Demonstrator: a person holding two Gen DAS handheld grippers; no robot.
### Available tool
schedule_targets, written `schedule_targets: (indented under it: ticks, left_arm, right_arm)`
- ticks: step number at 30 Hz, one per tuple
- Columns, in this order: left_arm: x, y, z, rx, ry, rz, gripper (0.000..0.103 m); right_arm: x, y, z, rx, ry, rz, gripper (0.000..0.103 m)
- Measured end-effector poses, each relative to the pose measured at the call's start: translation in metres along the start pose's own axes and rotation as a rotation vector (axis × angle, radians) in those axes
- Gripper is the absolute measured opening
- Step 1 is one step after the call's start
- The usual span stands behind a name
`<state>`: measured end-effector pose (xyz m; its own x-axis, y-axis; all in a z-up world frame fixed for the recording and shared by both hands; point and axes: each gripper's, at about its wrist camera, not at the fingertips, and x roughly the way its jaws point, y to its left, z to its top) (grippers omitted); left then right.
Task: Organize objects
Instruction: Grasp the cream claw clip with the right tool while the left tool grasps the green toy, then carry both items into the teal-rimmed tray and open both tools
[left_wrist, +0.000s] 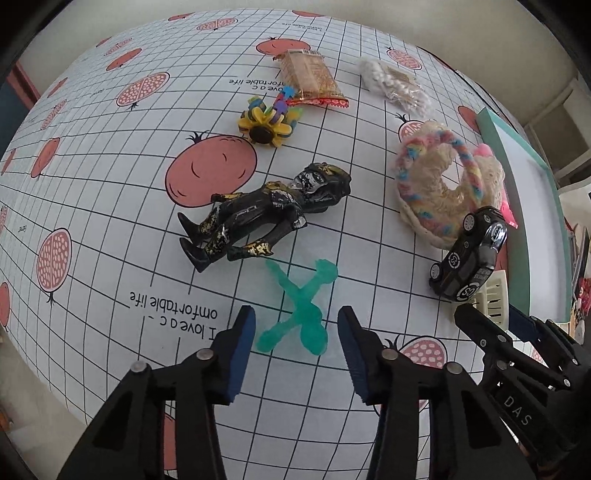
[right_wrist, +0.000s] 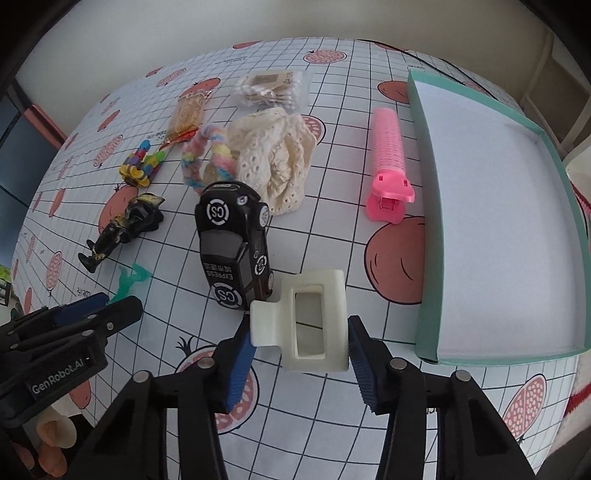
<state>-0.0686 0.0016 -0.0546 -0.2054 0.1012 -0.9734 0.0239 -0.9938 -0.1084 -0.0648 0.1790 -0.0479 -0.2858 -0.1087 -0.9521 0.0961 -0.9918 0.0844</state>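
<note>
My left gripper (left_wrist: 297, 322) stands open over a translucent green X-shaped toy (left_wrist: 295, 314), one blue pad on each side and neither touching it. The toy's tip (right_wrist: 133, 278) shows beside the left gripper (right_wrist: 117, 301) in the right wrist view. My right gripper (right_wrist: 299, 330) holds a cream hair claw clip (right_wrist: 314, 317), with both pads against its sides. A black toy car (right_wrist: 232, 243) sits just beyond the clip. In the left wrist view the clip (left_wrist: 495, 291) is half hidden by the right gripper (left_wrist: 489, 314), next to the car (left_wrist: 469, 254).
A teal box (right_wrist: 424, 184) with a white inside lies at the right. A pink hair roller clip (right_wrist: 388, 166), cream lace cloth (right_wrist: 273, 166), rainbow rope (right_wrist: 207, 155), cotton swabs (right_wrist: 271, 90), snack packet (right_wrist: 186, 114), sunflower toy (left_wrist: 266, 125) and black-gold figurine (left_wrist: 266, 214) lie on the grid tablecloth.
</note>
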Motion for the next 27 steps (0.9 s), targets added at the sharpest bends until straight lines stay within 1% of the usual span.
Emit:
schedule_targets:
  ticks: [2, 5, 7, 10, 13, 17, 19, 22, 24, 25, 27]
  left_arm:
    - [0.001, -0.001, -0.001, 0.006, 0.002, 0.007, 0.043]
    - [0.000, -0.003, -0.002, 0.021, -0.004, 0.028, 0.036]
    - [-0.001, -0.003, -0.003, 0.025, -0.006, 0.033, 0.036]
    - [-0.004, -0.002, -0.005, 0.021, -0.011, 0.038, 0.032]
    - [-0.012, 0.000, -0.007, 0.018, -0.033, 0.035, 0.030]
    - [-0.033, 0.001, -0.007, 0.011, -0.106, 0.015, 0.029]
    - [-0.044, 0.002, -0.007, 0.015, -0.150, 0.011, 0.030]
    - [-0.055, -0.009, 0.002, 0.036, -0.215, 0.006, 0.029]
    - [-0.061, -0.015, 0.006, 0.054, -0.251, -0.011, 0.029]
    - [-0.061, -0.021, 0.011, 0.064, -0.270, -0.012, 0.029]
    - [-0.067, -0.031, 0.010, 0.097, -0.305, -0.001, 0.029]
  right_arm:
    - [0.000, 0.001, 0.001, -0.001, 0.001, 0.003, 0.051]
    - [0.001, 0.003, 0.001, -0.004, 0.000, 0.000, 0.051]
    - [0.003, 0.002, 0.003, -0.007, -0.001, -0.003, 0.051]
    - [0.001, 0.001, 0.004, -0.002, -0.008, -0.010, 0.051]
    - [-0.005, -0.001, 0.004, 0.006, -0.029, -0.005, 0.050]
    - [-0.018, -0.006, 0.004, 0.022, -0.068, 0.001, 0.050]
    - [-0.027, -0.016, 0.002, 0.030, -0.101, -0.001, 0.050]
    - [-0.041, -0.020, 0.003, 0.047, -0.151, -0.007, 0.050]
    - [-0.048, -0.024, 0.001, 0.057, -0.178, -0.011, 0.050]
    - [-0.054, -0.020, 0.003, 0.062, -0.190, -0.015, 0.050]
    - [-0.056, -0.024, 0.010, 0.080, -0.211, -0.010, 0.050]
